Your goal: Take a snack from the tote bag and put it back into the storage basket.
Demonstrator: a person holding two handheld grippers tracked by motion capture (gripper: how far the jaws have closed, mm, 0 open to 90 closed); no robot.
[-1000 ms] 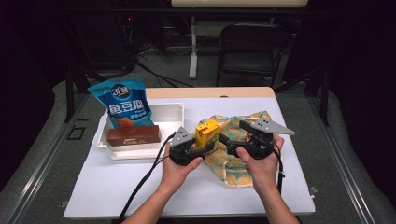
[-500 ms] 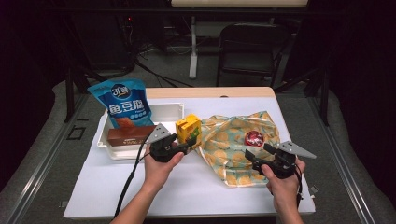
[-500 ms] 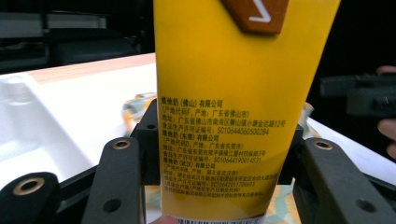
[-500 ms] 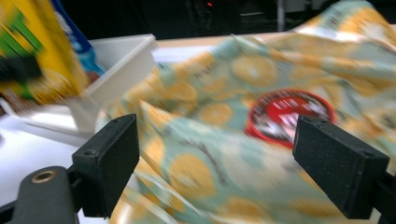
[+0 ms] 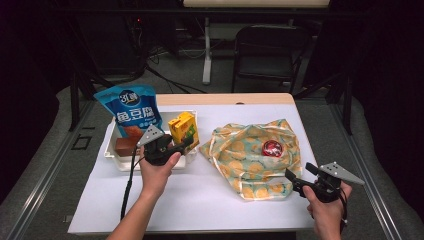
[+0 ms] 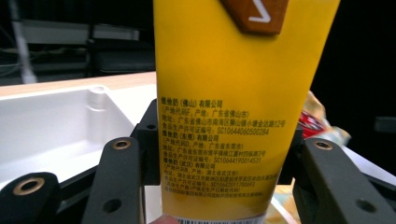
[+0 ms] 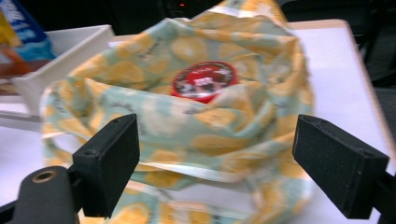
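The left gripper (image 5: 186,143) holds a yellow carton (image 5: 183,129) upright between its jaws — the pads press on the carton's two sides low down, so the jaws stand partly closed around it. The carton hangs over the right end of the white tray (image 5: 111,150), with most of its height above the gripper. In the left gripper view the carton (image 6: 233,107) rises straight up between the two black jaws, its printed side facing the camera, and the tray's white wall (image 6: 70,121) lies below and to the left. Inside the tray stand a blue snack bag (image 5: 131,110) and a brown packet (image 5: 125,145), just beside the carton.

The right gripper (image 5: 299,175) hovers at the near right edge of the yellow patterned cloth (image 5: 250,155) — jaws wide apart, nothing between them. A red round tin (image 5: 272,148) rests on the cloth, well beyond the jaws.
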